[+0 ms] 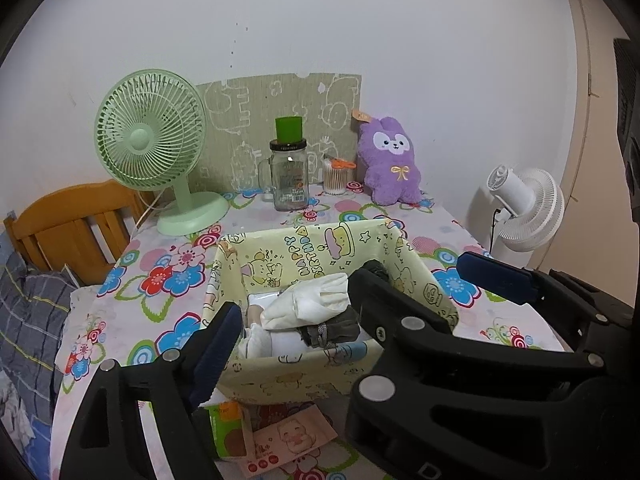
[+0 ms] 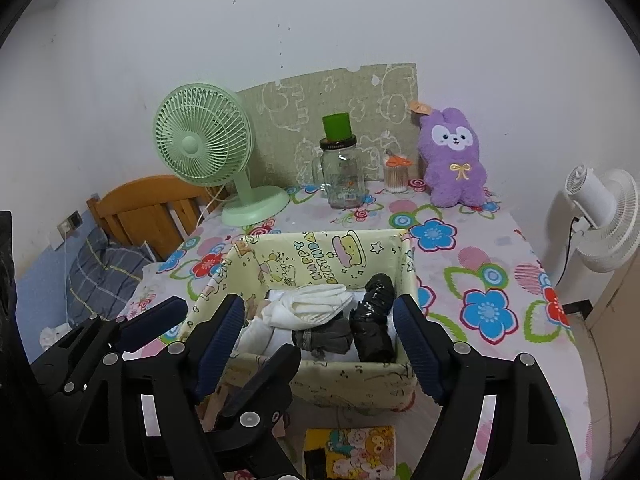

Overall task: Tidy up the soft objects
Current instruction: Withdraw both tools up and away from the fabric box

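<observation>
We find the storage box (image 2: 320, 304) standing on the counter (image 2: 492, 240), just ahead of and below both grippers, already holding rolled soft items: a white cloth bundle (image 2: 308, 306), a grey roll (image 2: 324, 338) and a black wrapped roll (image 2: 374, 320). The black roll lies along the box's right wall, with its long axis running from 6 toward 12 o'clock in the right wrist view. The white bundle lies across it, running from roughly 8 to 2 o'clock.

The right gripper (image 2: 320, 340) stands with its jaws wide and nothing between the pads; the box contents show through the gap, but no pad touches them. The left gripper (image 1: 294, 312) is likewise wide and empty, with one finger at the box's left wall and the other over its right side. In the right wrist view the left gripper sits at 8 o'clock, close beside the right one.

Both grippers point downward at a moderate slant toward the box.

The one soft item plainly outside the box is the purple plush rabbit (image 2: 454, 160), upright against the back board at 1 o'clock in both views, well apart from the jaws. We judge the right hand the nearer to it, as it lies on that hand's side of the counter. Its long axis is vertical, so a level approach across its body would suit. The glass jar (image 2: 344, 176) and swab cup (image 2: 396, 176) just beside it leave little room on its left.
</observation>
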### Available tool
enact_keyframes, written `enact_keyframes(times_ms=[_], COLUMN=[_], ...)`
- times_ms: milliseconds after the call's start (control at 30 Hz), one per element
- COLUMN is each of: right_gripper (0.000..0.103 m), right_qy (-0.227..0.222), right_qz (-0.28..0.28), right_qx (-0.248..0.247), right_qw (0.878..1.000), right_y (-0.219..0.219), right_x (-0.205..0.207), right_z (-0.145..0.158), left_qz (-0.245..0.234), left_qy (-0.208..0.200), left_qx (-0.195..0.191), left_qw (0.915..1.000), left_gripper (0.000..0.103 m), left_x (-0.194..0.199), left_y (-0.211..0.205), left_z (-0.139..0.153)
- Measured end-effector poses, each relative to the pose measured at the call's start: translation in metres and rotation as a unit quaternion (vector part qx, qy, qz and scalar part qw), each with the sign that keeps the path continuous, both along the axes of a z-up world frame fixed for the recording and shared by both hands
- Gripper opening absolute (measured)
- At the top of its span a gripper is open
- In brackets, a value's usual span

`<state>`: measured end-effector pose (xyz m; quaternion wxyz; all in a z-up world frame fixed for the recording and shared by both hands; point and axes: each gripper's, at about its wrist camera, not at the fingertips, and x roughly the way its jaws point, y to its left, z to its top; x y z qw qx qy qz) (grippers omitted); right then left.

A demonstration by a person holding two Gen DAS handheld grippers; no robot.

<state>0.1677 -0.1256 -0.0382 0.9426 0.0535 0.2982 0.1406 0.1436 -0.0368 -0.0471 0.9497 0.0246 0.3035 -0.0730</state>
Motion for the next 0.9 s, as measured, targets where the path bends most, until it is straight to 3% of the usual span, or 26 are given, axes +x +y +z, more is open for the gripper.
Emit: enact_keyframes(times_ms=[433, 900], right_gripper=[0.084, 0.086], right_qy=[-0.019, -0.03], right_qz=[-0.007, -0.007], right_qx=[-0.009, -0.019], right_qw=[1.0, 0.999], right_y=[-0.003, -0.004], right_x=[-0.033, -0.06], right_z=[0.012, 0.016], left_qz=[0.007, 0.013], left_qy=[-0.015, -0.021], left_qx=[0.0, -0.009], left_qw=[0.9999, 0.9996], left_gripper=[0.094, 0.097], left_x=[-0.027, -0.055], left_y=[0.001, 0.006], left_z=[0.009, 0.009])
